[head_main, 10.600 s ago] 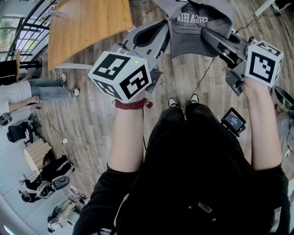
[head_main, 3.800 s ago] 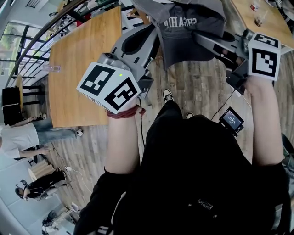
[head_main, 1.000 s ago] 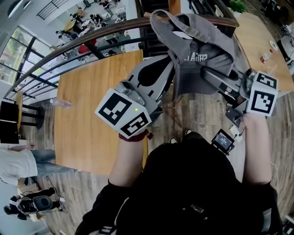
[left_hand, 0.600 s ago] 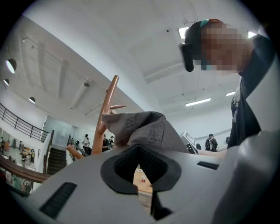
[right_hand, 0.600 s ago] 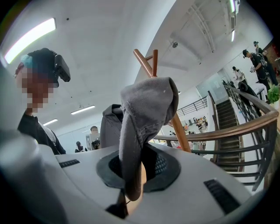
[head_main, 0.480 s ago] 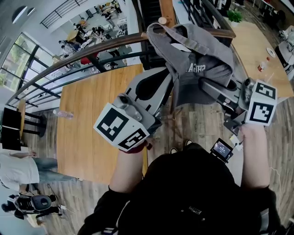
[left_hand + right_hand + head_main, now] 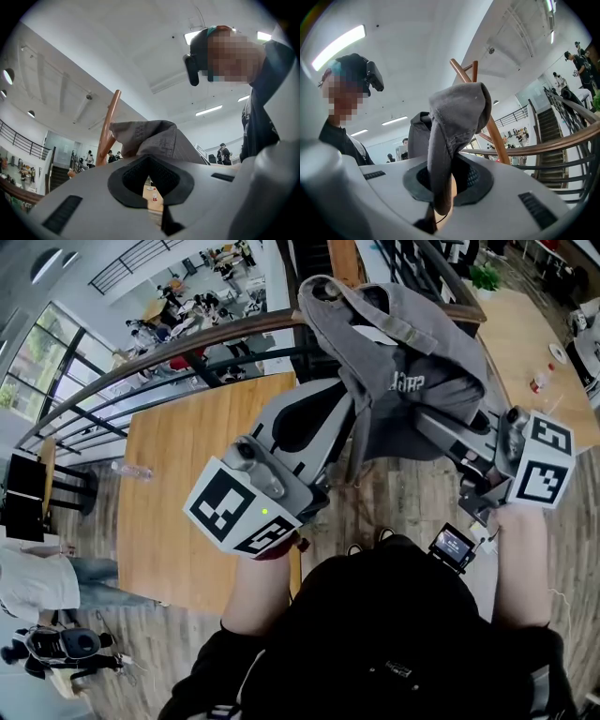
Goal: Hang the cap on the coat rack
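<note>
Change from half a second ago: the peg knob that showed bare beside the cap's strap [image 7: 375, 317] is now covered by it; the cap sits higher.

- Left hand-held gripper [image 7: 150, 157]: closed on the cap's side cloth, apparently to hold the crown spread.
- Right hand-held gripper [image 7: 443, 180]: clamped on the cap's edge, cloth pinched between the pads, steadying the opposite side.
- Cap [image 7: 412, 381]: aloft between both grippers, its rear at the top of the rack and not yet let go.
- Rack [image 7: 496, 136]: wooden, with slanted pegs.
- Counter [image 7: 187, 474]: below, well apart.
</note>
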`<state>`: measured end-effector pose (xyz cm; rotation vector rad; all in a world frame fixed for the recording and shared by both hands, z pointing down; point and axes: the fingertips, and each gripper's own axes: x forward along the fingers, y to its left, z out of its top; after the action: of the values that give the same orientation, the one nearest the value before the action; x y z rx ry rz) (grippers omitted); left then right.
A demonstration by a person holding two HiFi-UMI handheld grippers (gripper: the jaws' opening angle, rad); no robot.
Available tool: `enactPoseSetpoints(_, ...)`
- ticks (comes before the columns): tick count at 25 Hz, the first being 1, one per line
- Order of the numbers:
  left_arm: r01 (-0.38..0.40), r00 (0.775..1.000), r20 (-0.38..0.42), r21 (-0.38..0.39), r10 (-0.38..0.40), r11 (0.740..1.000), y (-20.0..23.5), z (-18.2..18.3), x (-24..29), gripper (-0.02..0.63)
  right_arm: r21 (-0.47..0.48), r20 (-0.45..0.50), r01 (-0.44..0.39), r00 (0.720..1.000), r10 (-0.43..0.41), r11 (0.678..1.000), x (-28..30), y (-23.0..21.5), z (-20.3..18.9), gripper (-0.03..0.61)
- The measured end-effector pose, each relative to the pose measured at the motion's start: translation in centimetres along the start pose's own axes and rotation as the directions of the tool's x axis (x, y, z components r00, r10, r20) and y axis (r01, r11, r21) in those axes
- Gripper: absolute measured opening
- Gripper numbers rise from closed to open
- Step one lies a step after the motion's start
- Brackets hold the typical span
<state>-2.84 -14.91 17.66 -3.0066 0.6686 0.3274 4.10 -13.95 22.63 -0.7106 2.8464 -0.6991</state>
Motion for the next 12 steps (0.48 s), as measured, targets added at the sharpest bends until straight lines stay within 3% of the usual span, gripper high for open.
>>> enactPoseSetpoints(12,0.013,1.000,-0.020,-0.009,-0.013,1.000,0.49,-0.67,0.41,0.003,0.023,0.003,0.025,1.000,-0.025,0.999,0.03,-0.66,-0.29,0.041)
